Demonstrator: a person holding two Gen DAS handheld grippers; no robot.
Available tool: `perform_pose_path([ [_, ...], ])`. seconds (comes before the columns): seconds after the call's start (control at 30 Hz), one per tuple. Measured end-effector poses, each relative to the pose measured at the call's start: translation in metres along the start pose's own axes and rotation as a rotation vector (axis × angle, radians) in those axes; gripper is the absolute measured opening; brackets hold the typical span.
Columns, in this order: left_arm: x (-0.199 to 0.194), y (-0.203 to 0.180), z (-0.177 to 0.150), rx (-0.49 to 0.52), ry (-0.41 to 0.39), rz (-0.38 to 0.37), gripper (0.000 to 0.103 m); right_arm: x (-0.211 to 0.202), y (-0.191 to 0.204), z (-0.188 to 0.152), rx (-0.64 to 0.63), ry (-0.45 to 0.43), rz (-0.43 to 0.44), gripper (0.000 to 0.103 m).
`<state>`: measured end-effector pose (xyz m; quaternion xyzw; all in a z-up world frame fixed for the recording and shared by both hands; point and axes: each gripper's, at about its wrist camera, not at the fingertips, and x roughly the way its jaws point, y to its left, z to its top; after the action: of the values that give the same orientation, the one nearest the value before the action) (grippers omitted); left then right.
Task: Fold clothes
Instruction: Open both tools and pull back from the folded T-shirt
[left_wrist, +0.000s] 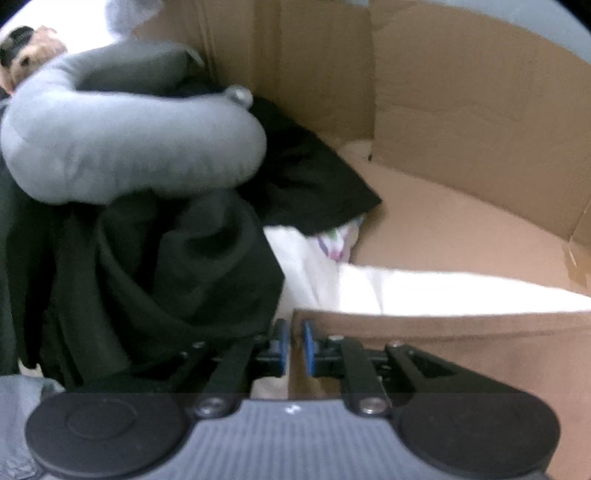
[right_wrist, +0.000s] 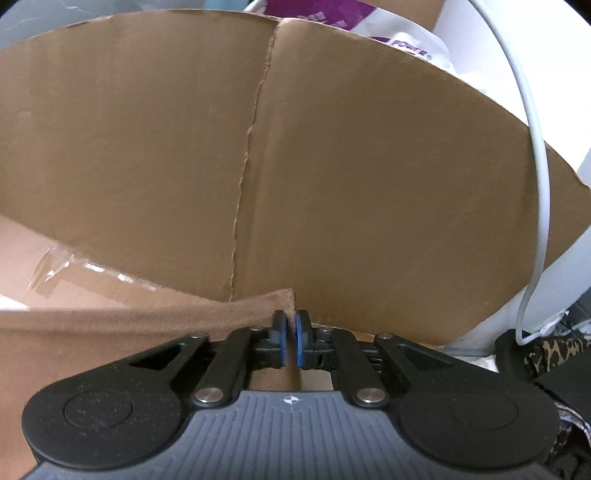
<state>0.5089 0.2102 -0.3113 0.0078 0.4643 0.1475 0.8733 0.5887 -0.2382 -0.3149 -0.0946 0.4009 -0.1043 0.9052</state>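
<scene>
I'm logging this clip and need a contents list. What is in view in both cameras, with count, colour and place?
Brown cloth garment: one, tan-brown, stretched between both grippers, corner in right view.
Cardboard box: one, brown, behind the cloth; flap wall fills right view.
Dark clothes pile: black and charcoal, left in the box; count unclear.
Grey padded cushion: one, atop the pile.
White fabric: one, with coloured print, box floor.
White cable: one, right edge.
Clear tape: one strip, box floor.
Left gripper: black, blue pads, pinching the cloth edge.
Right gripper: likewise pinching the corner.
</scene>
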Motion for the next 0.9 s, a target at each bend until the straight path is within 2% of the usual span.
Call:
perform_pose_path([
  [0.07, -0.011, 0.005, 0.000, -0.013, -0.029, -0.025, 0.033, -0.003, -0.004, 0.001, 0.024, -0.013, 0.001, 0.019],
  [0.13, -0.020, 0.010, -0.001, -0.012, -0.036, -0.051, 0.033, -0.008, -0.011, 0.001, 0.032, -0.011, 0.046, 0.027],
  [0.23, -0.036, 0.016, -0.004, -0.010, -0.035, -0.052, 0.036, -0.015, -0.020, -0.001, 0.025, 0.015, 0.092, 0.033],
  [0.4, -0.068, 0.027, -0.010, -0.050, -0.034, -0.081, 0.039, -0.038, -0.045, -0.008, 0.033, 0.064, 0.203, 0.034],
  [0.63, -0.131, 0.040, -0.031, -0.146, -0.007, -0.090, 0.043, -0.104, -0.071, -0.025, 0.005, 0.110, 0.243, 0.035],
  [0.73, -0.166, 0.038, -0.043, -0.125, -0.013, -0.091, 0.043, -0.137, -0.089, -0.032, 0.024, 0.103, 0.271, 0.036],
  [0.8, -0.186, 0.039, -0.051, -0.130, -0.012, -0.112, 0.043, -0.158, -0.101, -0.037, 0.036, 0.097, 0.291, 0.039],
  [0.87, -0.207, 0.038, -0.060, -0.128, -0.017, -0.128, 0.043, -0.180, -0.110, -0.041, 0.033, 0.091, 0.326, 0.049],
  [0.9, -0.218, 0.038, -0.064, -0.129, -0.021, -0.132, 0.044, -0.192, -0.116, -0.044, 0.032, 0.090, 0.345, 0.050],
])
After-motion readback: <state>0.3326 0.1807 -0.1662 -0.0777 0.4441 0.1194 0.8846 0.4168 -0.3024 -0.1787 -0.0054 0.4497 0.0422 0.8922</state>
